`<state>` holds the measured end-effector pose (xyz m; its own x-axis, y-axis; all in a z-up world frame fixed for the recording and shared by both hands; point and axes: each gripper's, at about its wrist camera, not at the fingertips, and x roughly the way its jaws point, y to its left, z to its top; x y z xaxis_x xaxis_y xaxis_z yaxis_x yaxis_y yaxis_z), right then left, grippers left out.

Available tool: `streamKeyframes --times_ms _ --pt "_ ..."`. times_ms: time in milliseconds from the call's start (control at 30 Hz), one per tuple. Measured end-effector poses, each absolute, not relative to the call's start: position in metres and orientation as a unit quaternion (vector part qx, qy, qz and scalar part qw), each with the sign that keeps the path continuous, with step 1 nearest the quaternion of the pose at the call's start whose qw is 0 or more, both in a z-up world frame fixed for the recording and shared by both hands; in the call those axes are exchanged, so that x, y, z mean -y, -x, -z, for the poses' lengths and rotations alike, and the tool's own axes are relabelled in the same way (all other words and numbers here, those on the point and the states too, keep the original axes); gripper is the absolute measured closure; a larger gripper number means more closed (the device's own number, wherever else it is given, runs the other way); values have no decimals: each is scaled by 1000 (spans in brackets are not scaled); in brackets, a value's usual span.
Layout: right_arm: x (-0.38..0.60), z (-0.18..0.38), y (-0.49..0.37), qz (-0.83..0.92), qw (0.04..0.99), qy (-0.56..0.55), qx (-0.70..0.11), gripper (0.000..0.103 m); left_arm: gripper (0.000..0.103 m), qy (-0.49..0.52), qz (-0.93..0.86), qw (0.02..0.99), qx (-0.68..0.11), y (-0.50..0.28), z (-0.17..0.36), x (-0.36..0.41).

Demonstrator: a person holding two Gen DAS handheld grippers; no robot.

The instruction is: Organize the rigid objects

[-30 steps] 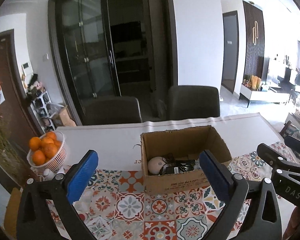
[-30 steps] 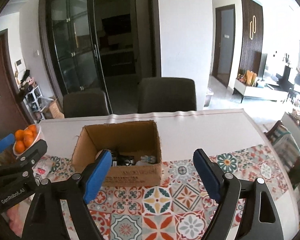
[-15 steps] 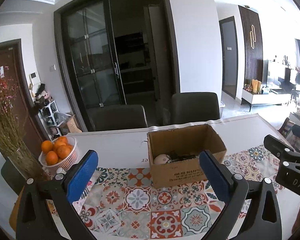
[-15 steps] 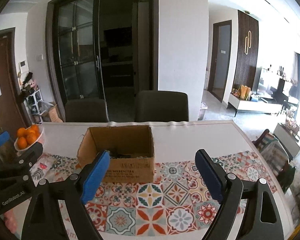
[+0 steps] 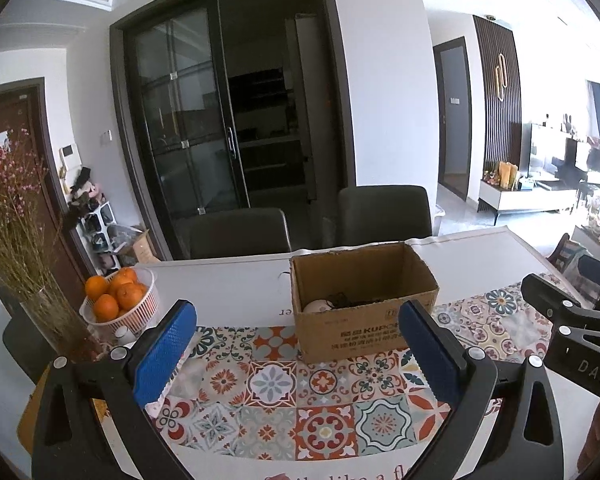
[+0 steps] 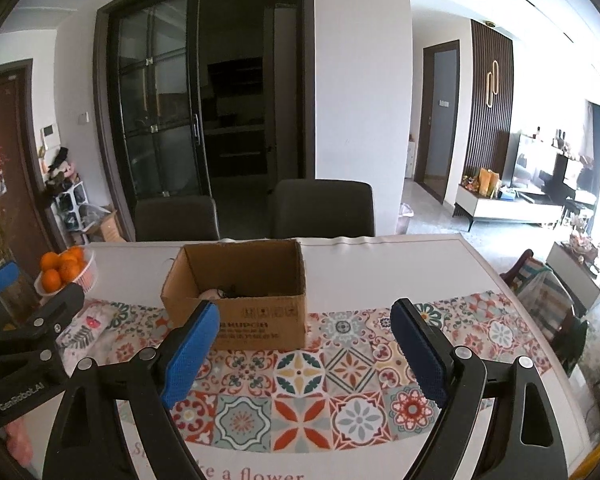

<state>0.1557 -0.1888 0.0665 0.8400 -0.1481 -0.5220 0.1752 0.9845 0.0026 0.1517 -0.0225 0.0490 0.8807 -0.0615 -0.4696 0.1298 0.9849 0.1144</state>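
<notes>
An open cardboard box (image 5: 364, 328) stands on the patterned table mat (image 5: 276, 388); it also shows in the right wrist view (image 6: 256, 320). Inside it I see a round white object (image 5: 318, 306) and black cables (image 5: 350, 300), mostly hidden by the box wall. My left gripper (image 5: 296, 356) is open and empty, held back above the mat in front of the box. My right gripper (image 6: 304, 354) is open and empty, also short of the box. Each gripper shows at the edge of the other's view.
A white basket of oranges (image 5: 118, 306) and a vase of dried flowers (image 5: 56, 320) stand at the table's left. Two dark chairs (image 5: 384, 216) sit behind the table. The table's right edge (image 6: 512, 292) drops to the living room floor.
Both grippers have pulled back and risen from the box, which now looks smaller and farther. Both stay open and empty.
</notes>
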Motion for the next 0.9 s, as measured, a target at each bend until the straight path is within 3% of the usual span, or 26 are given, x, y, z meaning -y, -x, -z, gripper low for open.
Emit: streamKeyframes --times_ms 900 --pt "186 -77 -142 76 964 -26 -254 15 0 -67 52 972 -218 -137 -64 23"
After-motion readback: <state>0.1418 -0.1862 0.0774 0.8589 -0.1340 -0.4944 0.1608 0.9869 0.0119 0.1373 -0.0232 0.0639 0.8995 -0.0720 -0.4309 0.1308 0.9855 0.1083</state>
